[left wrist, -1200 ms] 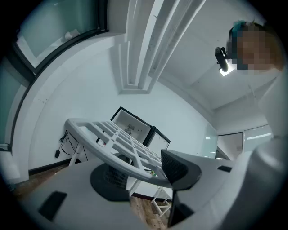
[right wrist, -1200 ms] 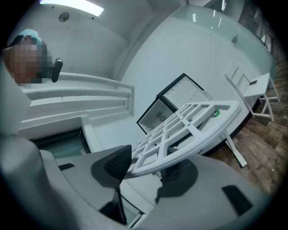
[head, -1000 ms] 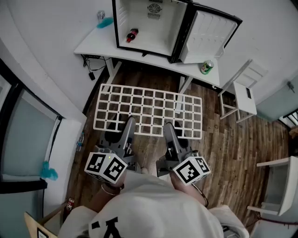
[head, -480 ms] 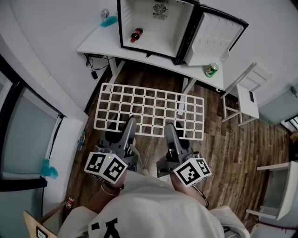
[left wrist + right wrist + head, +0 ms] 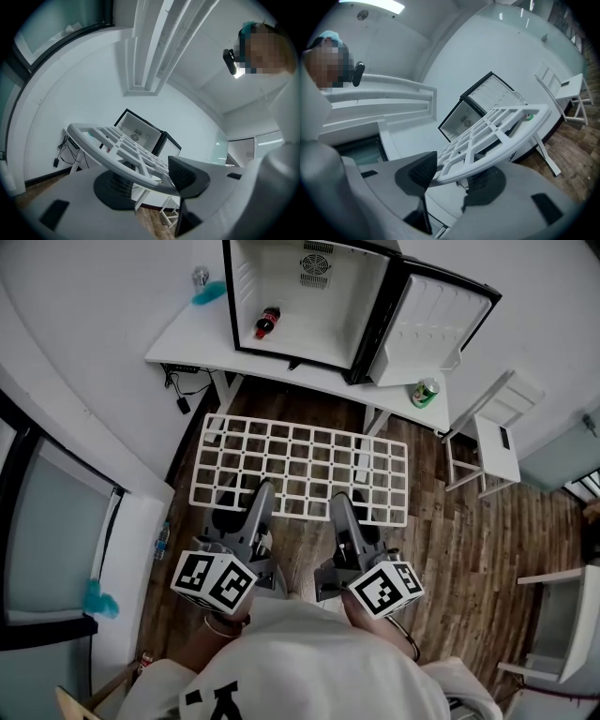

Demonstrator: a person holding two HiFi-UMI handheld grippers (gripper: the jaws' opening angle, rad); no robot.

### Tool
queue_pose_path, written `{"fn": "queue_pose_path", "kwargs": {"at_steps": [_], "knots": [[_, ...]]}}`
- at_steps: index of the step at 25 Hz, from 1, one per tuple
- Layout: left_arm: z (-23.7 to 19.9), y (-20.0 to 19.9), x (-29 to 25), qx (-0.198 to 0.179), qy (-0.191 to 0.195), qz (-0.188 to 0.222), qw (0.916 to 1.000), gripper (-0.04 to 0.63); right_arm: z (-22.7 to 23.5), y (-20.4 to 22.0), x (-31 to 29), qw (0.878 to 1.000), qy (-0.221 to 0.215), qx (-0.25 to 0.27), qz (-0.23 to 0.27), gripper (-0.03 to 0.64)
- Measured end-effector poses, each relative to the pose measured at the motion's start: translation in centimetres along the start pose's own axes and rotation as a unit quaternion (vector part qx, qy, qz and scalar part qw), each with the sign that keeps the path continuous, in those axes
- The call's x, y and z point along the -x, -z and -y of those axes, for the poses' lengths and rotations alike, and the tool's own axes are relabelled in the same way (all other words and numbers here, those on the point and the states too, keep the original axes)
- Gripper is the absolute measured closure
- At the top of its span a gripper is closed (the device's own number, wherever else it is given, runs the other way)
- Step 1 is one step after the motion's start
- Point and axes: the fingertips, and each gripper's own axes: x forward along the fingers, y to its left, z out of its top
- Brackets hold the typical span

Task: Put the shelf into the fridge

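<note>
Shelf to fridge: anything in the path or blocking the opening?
Nothing visible stands between the shelf and the fridge; its door is swung wide. A bottle lies inside on the fridge floor, left side, likely a problem only for a low slot.

Both the left gripper (image 5: 261, 491) and the right gripper (image 5: 339, 502) have carried the shelf (image 5: 309, 427) forward. In the head view the fridge (image 5: 309, 306) and table (image 5: 187, 334) now sit lower and larger than a second ago. The floor (image 5: 469, 521) strip between the shelf's far edge and the table front has narrowed. The green can (image 5: 427, 392) has slid downward in view.
</note>
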Motion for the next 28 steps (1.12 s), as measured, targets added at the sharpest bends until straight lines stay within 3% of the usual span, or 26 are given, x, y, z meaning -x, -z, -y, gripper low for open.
{"fn": "queue_pose_path", "kwargs": {"at_steps": [16,28], "knots": [[-6.3,-3.2,-11.7,0.004,0.019,-0.014,0.9997,0.387,2.6,-1.9,-12.6,1.000,0.019,-0.002,0.012,0.434],[-11.8,-6.5,-21.1,-0.002,0.061,-0.037,0.9975,0.387,3.7,-2.8,-22.4,0.998,0.050,-0.004,0.047,0.436]]}}
